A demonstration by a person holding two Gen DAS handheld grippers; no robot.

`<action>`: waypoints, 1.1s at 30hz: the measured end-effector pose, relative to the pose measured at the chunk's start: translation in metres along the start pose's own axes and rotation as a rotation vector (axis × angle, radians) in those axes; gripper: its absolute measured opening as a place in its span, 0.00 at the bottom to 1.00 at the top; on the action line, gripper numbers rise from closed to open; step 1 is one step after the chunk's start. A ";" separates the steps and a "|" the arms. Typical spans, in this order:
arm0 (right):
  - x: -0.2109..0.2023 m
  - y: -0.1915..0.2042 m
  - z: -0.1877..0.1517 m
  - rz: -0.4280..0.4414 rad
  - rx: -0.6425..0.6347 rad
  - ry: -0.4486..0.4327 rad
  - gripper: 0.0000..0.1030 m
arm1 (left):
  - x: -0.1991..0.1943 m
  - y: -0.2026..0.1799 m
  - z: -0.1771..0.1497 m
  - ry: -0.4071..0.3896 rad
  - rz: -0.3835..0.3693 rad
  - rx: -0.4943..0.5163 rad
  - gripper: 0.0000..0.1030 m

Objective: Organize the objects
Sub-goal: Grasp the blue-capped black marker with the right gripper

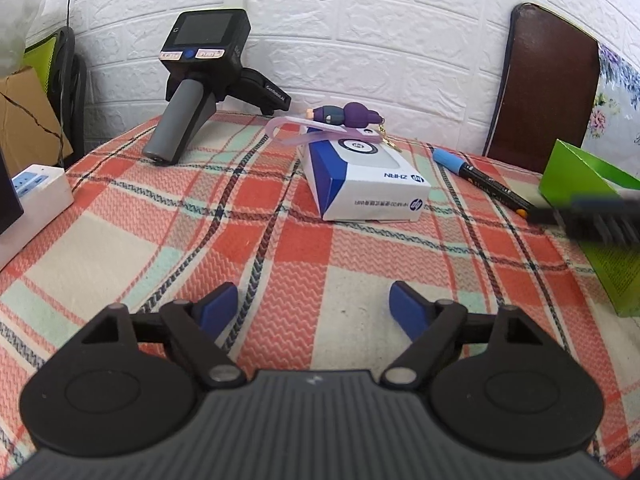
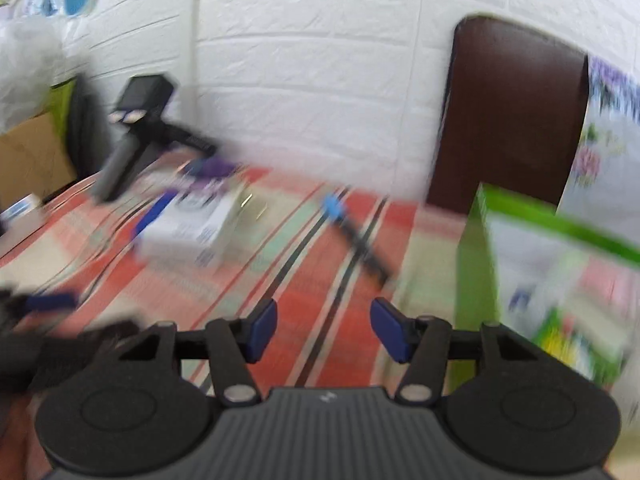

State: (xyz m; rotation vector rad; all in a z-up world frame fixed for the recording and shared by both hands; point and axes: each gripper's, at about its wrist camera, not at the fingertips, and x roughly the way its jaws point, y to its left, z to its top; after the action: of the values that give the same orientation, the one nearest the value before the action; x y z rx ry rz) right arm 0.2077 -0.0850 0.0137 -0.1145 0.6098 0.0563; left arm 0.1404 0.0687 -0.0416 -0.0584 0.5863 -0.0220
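On the bench lie one white-and-blue box (image 1: 362, 184), one purple keychain figure (image 1: 346, 115) and one blue-capped marker (image 1: 476, 174). One green box (image 1: 580, 184) and one spare gripper (image 1: 200, 80) stand there too.

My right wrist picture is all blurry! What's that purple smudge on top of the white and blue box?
Observer: A purple toy figure keychain lying on the white and blue cardboard box, with a lilac strap looped beside it.
Operator: And the blue thing on the red checked cloth?
Observer: That's the light blue cap of a black marker pen, lying flat between that box and the open green box.
Operator: Is the left gripper holding anything?
Observer: No. It is open over bare cloth, with nothing between its fingers.
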 end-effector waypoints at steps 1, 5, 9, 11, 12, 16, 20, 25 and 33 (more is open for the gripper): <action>0.012 -0.004 0.009 -0.010 0.013 0.011 0.52 | -0.001 0.000 -0.001 -0.004 -0.003 0.000 0.82; 0.067 -0.016 0.036 -0.034 0.061 0.135 0.52 | 0.000 0.003 -0.001 -0.006 -0.022 -0.017 0.82; 0.104 -0.032 0.037 -0.017 0.224 0.285 0.53 | 0.002 0.006 -0.001 -0.001 -0.031 -0.032 0.83; 0.100 -0.025 0.035 0.002 0.203 0.284 0.38 | 0.002 0.006 0.000 0.000 -0.032 -0.033 0.83; 0.096 -0.019 0.032 0.027 0.171 0.277 0.21 | 0.002 0.007 0.000 0.000 -0.033 -0.033 0.83; 0.070 0.000 0.011 0.078 0.087 0.235 0.17 | 0.004 0.008 0.000 0.005 -0.040 -0.041 0.83; 0.028 0.008 -0.024 0.140 0.074 0.196 0.17 | 0.004 0.008 0.000 0.006 -0.041 -0.042 0.83; -0.033 0.003 -0.071 0.191 0.055 0.162 0.17 | 0.003 0.009 -0.001 0.009 -0.045 -0.044 0.84; -0.112 -0.025 -0.125 0.247 0.170 0.116 0.18 | -0.039 -0.020 -0.011 0.052 -0.085 0.000 0.86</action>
State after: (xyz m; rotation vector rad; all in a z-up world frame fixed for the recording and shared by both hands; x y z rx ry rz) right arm 0.0477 -0.1275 -0.0213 0.1240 0.7398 0.2376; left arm 0.1020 0.0492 -0.0283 -0.0832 0.6352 -0.1065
